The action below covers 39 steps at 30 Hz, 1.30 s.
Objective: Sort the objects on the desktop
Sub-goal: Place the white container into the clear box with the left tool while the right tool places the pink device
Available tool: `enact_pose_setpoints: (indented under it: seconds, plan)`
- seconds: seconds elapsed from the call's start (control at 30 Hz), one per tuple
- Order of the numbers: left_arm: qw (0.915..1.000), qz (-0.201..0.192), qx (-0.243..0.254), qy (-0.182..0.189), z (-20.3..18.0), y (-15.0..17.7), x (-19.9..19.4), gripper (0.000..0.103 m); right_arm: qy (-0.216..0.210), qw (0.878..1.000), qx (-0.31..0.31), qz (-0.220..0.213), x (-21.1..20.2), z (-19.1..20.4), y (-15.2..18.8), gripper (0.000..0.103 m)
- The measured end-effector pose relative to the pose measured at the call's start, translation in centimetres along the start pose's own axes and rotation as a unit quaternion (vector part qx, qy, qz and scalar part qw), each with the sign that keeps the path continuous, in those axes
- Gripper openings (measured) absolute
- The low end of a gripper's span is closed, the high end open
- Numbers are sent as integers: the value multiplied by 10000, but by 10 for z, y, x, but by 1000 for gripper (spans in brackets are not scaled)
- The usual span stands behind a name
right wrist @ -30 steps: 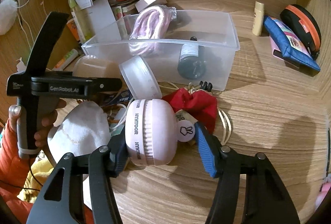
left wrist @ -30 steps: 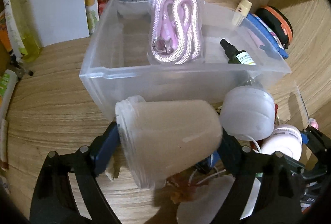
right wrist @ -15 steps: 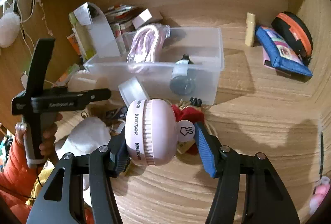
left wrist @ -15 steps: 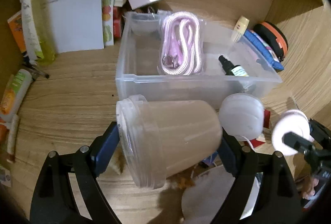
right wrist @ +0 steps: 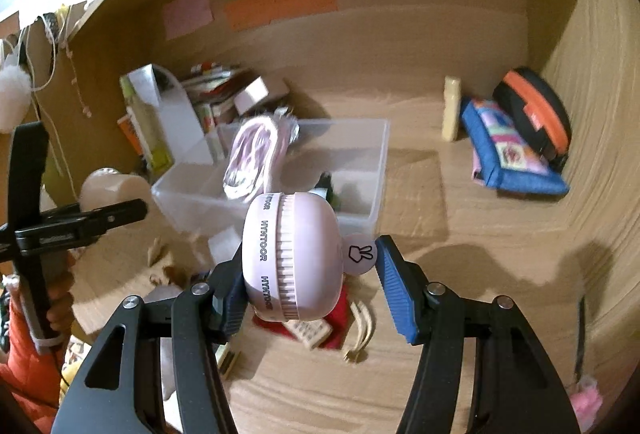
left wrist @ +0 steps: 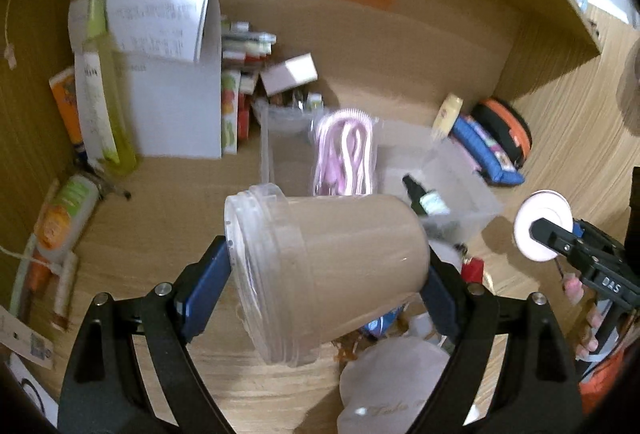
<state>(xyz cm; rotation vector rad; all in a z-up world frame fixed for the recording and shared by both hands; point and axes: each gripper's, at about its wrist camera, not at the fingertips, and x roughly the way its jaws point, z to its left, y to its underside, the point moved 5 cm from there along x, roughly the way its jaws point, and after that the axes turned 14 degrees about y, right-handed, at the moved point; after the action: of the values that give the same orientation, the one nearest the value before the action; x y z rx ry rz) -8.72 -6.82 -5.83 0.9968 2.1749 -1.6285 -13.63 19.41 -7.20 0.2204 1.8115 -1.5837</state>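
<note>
My left gripper (left wrist: 326,274) is shut on a frosted plastic jar (left wrist: 320,266), held on its side above the desk, open mouth to the left. My right gripper (right wrist: 310,274) is shut on a round pink HYNTOOR case (right wrist: 294,258) with a rabbit tag, lifted above a red pouch (right wrist: 336,326). The case and right gripper also show in the left wrist view (left wrist: 540,230). A clear plastic bin (right wrist: 360,161) behind holds a pink cord bundle (right wrist: 256,153) and a dark dropper bottle (left wrist: 424,193).
Papers, boxes and a yellow-green bottle (left wrist: 108,89) stand at the back left. A blue pouch (right wrist: 508,153), an orange-black case (right wrist: 536,113) and a cream tube (right wrist: 450,105) lie at the back right. A white cloth bag (left wrist: 396,386) and small clutter lie below the jar.
Both grippers have risen and pulled back from the desk with their objects. The bin and the clutter now look smaller and farther away.
</note>
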Motion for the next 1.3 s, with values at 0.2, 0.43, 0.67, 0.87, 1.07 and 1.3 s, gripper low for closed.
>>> enact_pose_setpoints:
  seconds: [0.2, 0.43, 0.67, 0.87, 1.07, 1.3]
  plan:
    - [9997, -243, 71, 27, -2, -23, -7, 87, 32, 9998, 28, -201, 3, -4, -23, 55]
    - [9992, -339, 191, 80, -3, -51, 10, 87, -55, 9994, -152, -297, 21, 9, -47, 55]
    - [9995, -30, 285, 93, 1, -58, 48, 87, -214, 9988, -434, -57, 58, 32, -53, 55]
    - [9986, 301, 433, 54, 2, -52, 78, 87, -317, 9968, -674, 282, 89, 51, -43, 55]
    - [9965, 496, 673, -68, -1, -45, 97, 87, -277, 9942, -947, 438, 108, 64, -33, 55]
    - [9960, 562, 694, -106, 5, -43, 106, 87, -184, 9918, -1138, 549, 117, 66, -27, 55]
